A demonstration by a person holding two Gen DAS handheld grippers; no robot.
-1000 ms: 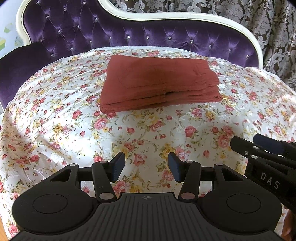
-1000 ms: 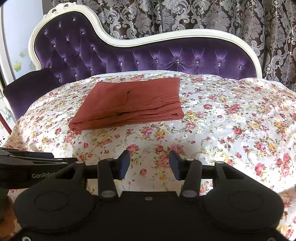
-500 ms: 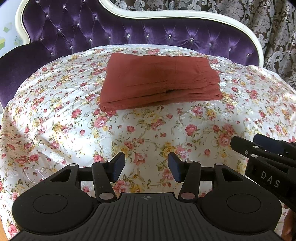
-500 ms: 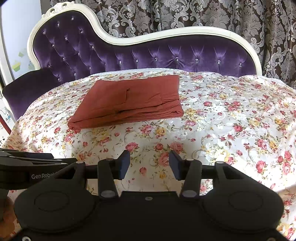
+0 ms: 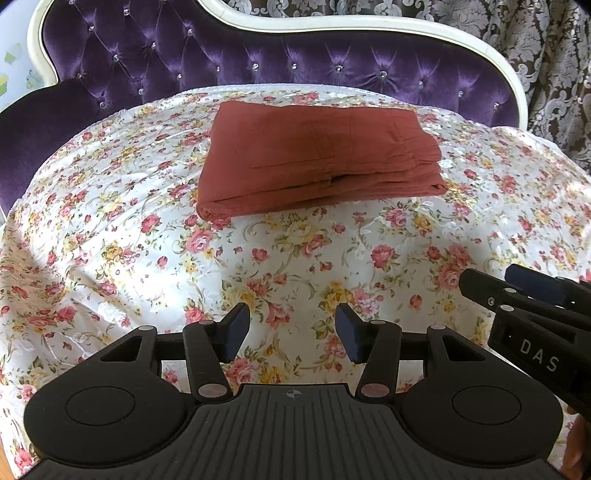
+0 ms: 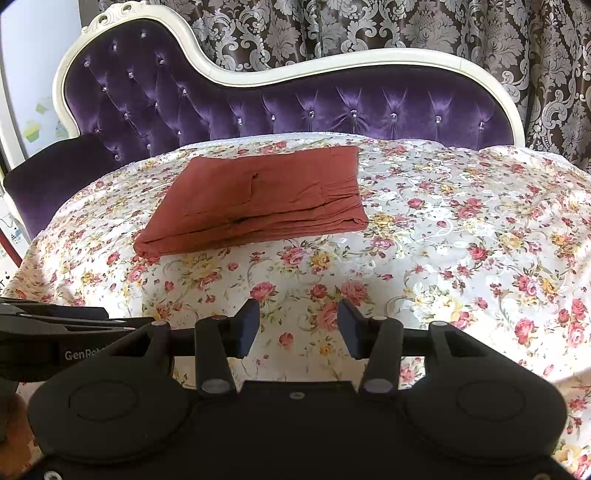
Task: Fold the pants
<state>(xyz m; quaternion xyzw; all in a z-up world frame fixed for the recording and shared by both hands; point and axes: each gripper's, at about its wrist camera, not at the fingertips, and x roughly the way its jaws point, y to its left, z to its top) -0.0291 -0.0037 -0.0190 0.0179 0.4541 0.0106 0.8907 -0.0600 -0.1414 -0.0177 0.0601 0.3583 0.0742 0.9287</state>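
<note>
The rust-red pants [image 5: 317, 158] lie folded into a flat rectangular stack on the floral sheet, far from both grippers; they also show in the right wrist view [image 6: 255, 199]. My left gripper [image 5: 291, 330] is open and empty, held above the sheet near its front edge. My right gripper [image 6: 297, 325] is open and empty, beside the left one. The right gripper's fingers [image 5: 517, 299] show at the right of the left wrist view. The left gripper's fingers [image 6: 62, 323] show at the left of the right wrist view.
The floral sheet [image 5: 110, 240] covers a purple tufted chaise [image 6: 332, 107] with a white curved frame [image 6: 325, 64]. Patterned curtains [image 6: 369, 26] hang behind it. The chaise's purple arm [image 5: 37, 125] rises at the left.
Both grippers have drawn slightly back and up from the folded pants. The pants have not moved. Both grippers stay open.
</note>
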